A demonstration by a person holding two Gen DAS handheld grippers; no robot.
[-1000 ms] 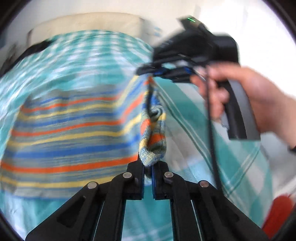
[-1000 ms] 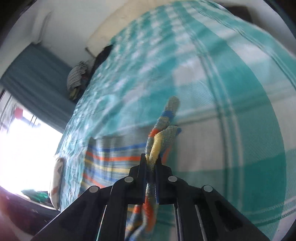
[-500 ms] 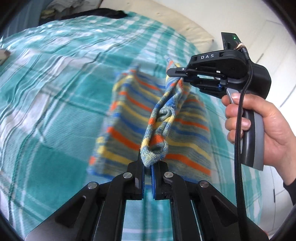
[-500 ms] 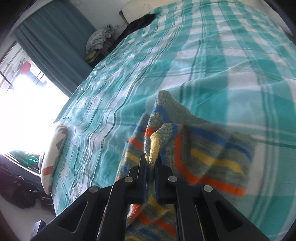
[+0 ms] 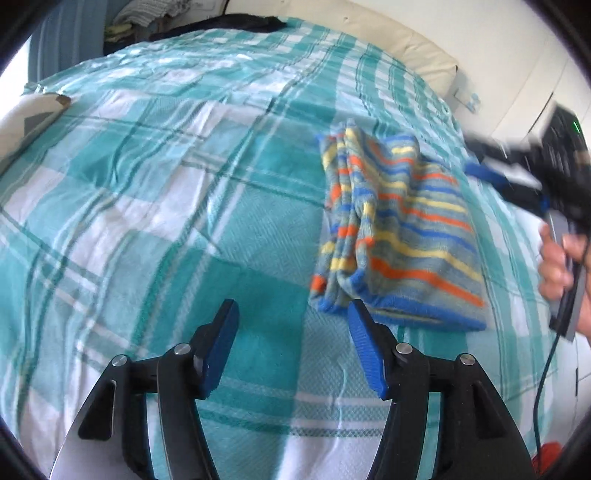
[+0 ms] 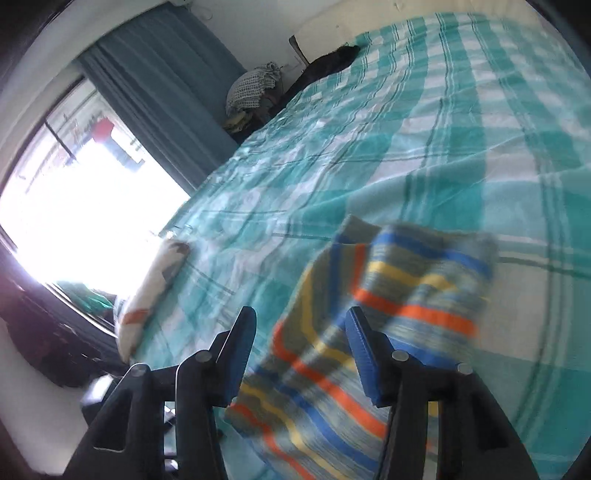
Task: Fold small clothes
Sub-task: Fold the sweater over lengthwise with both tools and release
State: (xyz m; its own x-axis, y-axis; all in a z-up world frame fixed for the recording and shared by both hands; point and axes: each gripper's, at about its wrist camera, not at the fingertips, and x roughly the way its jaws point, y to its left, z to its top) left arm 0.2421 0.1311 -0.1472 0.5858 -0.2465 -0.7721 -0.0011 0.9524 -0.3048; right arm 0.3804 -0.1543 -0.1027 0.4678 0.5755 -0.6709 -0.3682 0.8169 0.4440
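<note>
Left wrist view: my left gripper [image 5: 293, 314] has its jaws spread wide, with nothing between the blue pads [image 5: 221, 343]; only the teal-and-white checked bedspread [image 5: 147, 206] lies beneath the gap. The striped knit garment [image 5: 400, 236] lies folded on the bedspread at about 1 o'clock from my fingertips, its blue hem nearest me and its stacked layered edge along its 9 o'clock side. The right-hand pad's tip overlaps the garment's near corner in the picture; I cannot tell whether it touches. At 3 o'clock my right hand [image 5: 557, 258] grips the handle of the other tool, which is blurred; its blue-tipped fingers point toward the garment's far 3 o'clock edge, just beside it. A cream headboard cushion [image 5: 410, 48] runs along the 12 to 1 o'clock edge of the bed, and a dark garment [image 5: 221, 26] lies at the bed's 12 o'clock edge.

Right wrist view: my right gripper [image 6: 301, 314] also has its jaws wide apart, holding nothing. The striped knit garment [image 6: 373, 321], blurred here, lies under and ahead of my fingers, filling the gap from 6 to 1 o'clock. The checked bedspread [image 6: 443, 129] stretches to 12 o'clock. A patterned pillow [image 6: 147, 299] lies at 9 o'clock at the bed's edge, a teal curtain [image 6: 166, 96] hangs at 11 o'clock beside a bright window [image 6: 74, 206], and a heap of clothes [image 6: 251, 88] sits near 12 o'clock.
</note>
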